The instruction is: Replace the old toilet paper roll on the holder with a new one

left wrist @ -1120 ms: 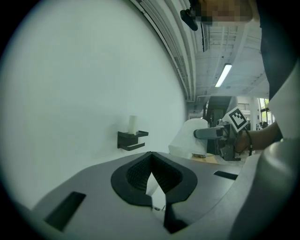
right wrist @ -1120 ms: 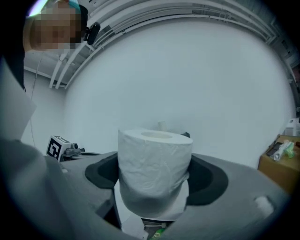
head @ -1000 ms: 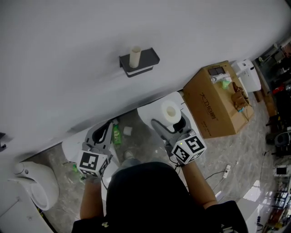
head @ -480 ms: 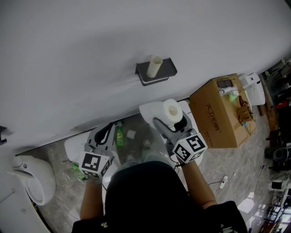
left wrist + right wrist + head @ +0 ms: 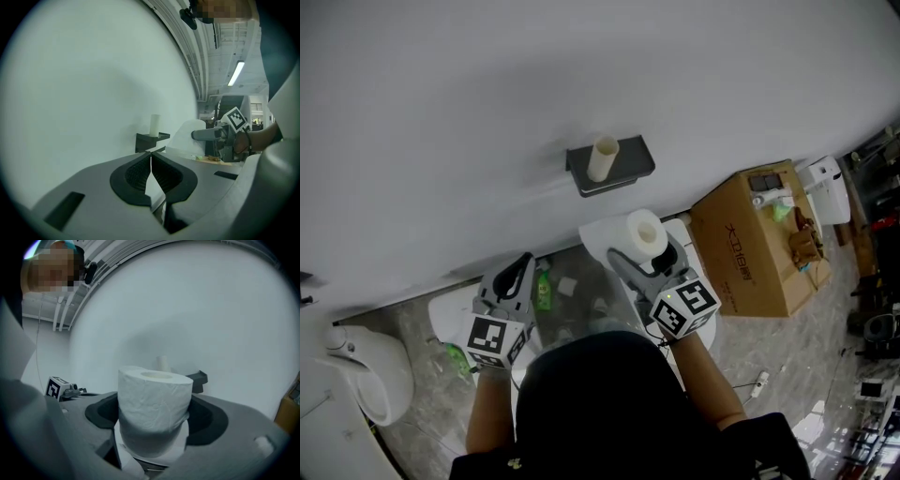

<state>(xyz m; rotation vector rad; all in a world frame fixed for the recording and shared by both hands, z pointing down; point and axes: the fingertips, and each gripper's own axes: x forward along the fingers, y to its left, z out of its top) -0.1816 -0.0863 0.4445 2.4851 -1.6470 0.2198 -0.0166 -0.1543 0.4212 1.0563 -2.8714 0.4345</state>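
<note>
Below the wall (image 5: 441, 112): left gripper (image 5: 150, 157), jaws pressed together and empty, ought to open and lift the bare core (image 5: 603, 157) standing upright on the holder (image 5: 630, 159) first; right gripper (image 5: 647, 251), jaws wide and pinching the new roll (image 5: 154, 399), should hold it upright and clear until the holder is free.

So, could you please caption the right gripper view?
Right tongs hold a full white toilet paper roll upright before the dark wall-mounted holder.

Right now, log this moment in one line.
left gripper: shut, empty | right gripper: holding new roll | holder: old tube standing
</note>
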